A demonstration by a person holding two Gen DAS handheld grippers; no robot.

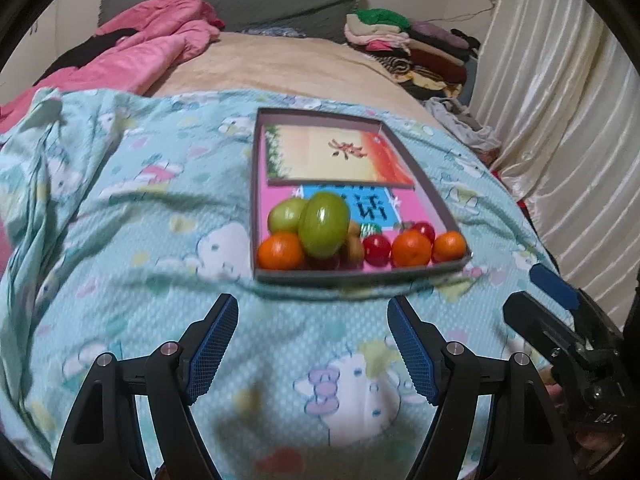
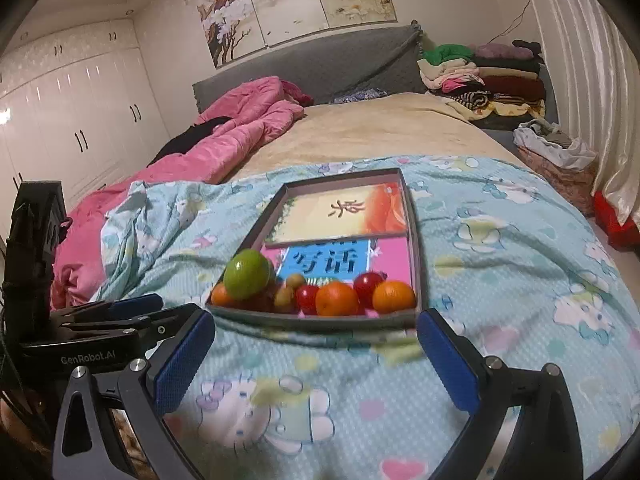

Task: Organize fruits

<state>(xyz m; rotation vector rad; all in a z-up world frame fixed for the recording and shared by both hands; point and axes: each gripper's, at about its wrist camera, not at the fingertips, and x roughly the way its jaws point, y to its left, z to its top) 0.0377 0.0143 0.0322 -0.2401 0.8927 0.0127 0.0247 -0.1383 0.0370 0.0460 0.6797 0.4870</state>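
Both grippers — left gripper (image 1: 312, 320), right gripper (image 2: 316, 336) — gape empty before the shallow cardboard tray (image 1: 360, 274) of glossy round fruits (image 1: 323, 224).

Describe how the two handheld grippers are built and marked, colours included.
Both match. The left gripper and right gripper each have black angular linkage arms with silver round pivot pins, and two fingers faced with blue textured pads. In the right wrist view, the left gripper's black body carries white "GenRobot.AI" lettering. No cables can be made out clearly.
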